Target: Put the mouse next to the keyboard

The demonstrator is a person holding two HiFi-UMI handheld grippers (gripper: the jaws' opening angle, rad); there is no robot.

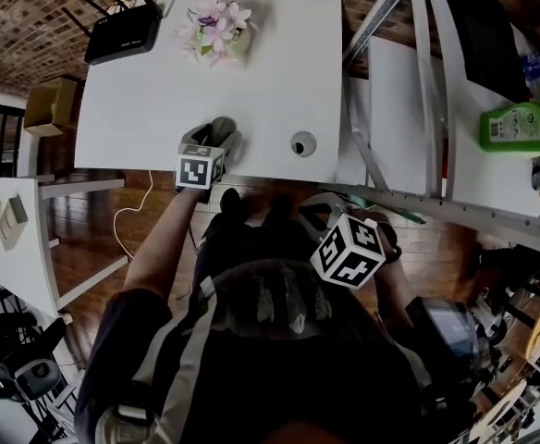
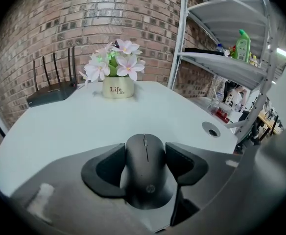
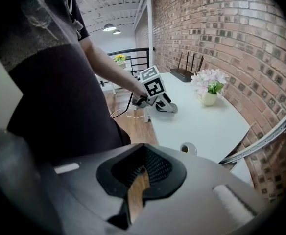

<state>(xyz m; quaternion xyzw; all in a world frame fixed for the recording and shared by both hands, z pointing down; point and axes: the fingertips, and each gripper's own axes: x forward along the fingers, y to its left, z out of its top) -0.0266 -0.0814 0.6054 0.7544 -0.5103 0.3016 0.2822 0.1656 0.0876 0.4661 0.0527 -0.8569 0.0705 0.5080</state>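
Note:
A black mouse (image 2: 145, 163) sits between the two dark pads of my left gripper (image 2: 146, 166), which is shut on it. That gripper (image 1: 214, 142) is over the front edge of the white table (image 1: 261, 72); whether the mouse rests on the top I cannot tell. My right gripper (image 3: 142, 169) is shut with nothing in it, pads together over wooden floor. It hangs off the table (image 1: 330, 215), close to the person's body. The right gripper view also catches the left gripper (image 3: 163, 105) from the side. No keyboard shows in any view.
On the table stand a black router (image 1: 122, 33) at the far left corner and a flower pot (image 1: 219, 37) at the back. A round cable hole (image 1: 303, 143) is near the front right. A metal shelf (image 1: 418, 81) with a green bottle (image 1: 521, 126) stands to the right.

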